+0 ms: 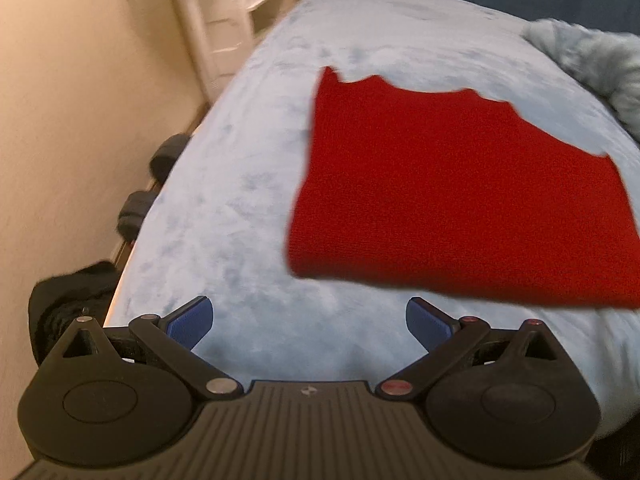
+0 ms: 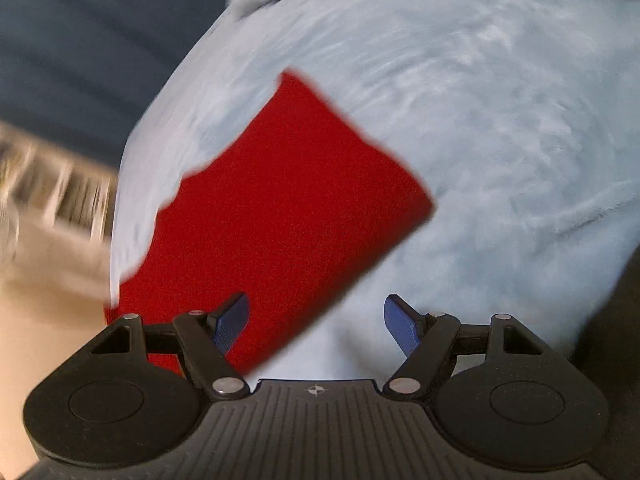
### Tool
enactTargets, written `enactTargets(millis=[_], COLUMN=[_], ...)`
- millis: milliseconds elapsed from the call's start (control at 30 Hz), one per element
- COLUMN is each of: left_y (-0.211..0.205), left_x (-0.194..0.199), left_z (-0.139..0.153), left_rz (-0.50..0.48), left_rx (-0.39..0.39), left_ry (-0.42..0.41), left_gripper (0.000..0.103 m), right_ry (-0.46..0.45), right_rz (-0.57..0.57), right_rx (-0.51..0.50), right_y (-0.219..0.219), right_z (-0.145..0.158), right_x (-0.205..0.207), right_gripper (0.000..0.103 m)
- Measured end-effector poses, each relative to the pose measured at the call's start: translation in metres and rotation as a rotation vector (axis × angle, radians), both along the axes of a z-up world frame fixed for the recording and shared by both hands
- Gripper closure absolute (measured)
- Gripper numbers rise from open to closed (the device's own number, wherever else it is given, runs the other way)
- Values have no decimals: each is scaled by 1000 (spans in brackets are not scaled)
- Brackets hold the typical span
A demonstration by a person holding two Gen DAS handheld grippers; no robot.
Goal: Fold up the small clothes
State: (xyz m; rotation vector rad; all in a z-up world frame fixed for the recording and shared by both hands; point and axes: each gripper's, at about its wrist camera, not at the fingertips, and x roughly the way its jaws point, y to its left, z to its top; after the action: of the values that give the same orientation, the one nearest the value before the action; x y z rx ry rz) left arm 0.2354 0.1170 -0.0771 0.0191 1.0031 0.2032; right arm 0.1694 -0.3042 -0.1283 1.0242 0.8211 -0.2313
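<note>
A red knitted garment lies flat, folded into a rough rectangle, on a pale blue fuzzy blanket. It also shows in the right wrist view. My left gripper is open and empty, hovering above the blanket just short of the garment's near edge. My right gripper is open and empty, above the garment's near corner, with its left fingertip over the red cloth and the right one over the blanket. Both views are blurred by motion.
A crumpled grey-blue fuzzy cloth lies at the far right of the bed. A white shelf unit stands by the beige wall. Dark items and a black bundle lie along the bed's left edge. A dark blue curtain hangs behind.
</note>
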Motion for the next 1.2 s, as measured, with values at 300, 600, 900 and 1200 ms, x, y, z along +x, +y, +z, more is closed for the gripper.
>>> enactTargets(millis=[300, 600, 900, 1200], left_y=[39, 49, 74, 96], left_x=[29, 37, 41, 43], left_z=[-25, -43, -57, -56], left_rz=[134, 176, 223, 198], left_rx=[5, 47, 7, -61], left_ry=[77, 117, 146, 143], left_gripper=[0, 0, 0, 0], right_ry=[22, -73, 35, -117], right_rz=[-191, -44, -49, 162], right_rx=[244, 80, -37, -629], right_y=[-34, -31, -20, 94], right_z=[-62, -34, -34, 88], right_x=[29, 44, 53, 110], right_gripper=[27, 86, 86, 89])
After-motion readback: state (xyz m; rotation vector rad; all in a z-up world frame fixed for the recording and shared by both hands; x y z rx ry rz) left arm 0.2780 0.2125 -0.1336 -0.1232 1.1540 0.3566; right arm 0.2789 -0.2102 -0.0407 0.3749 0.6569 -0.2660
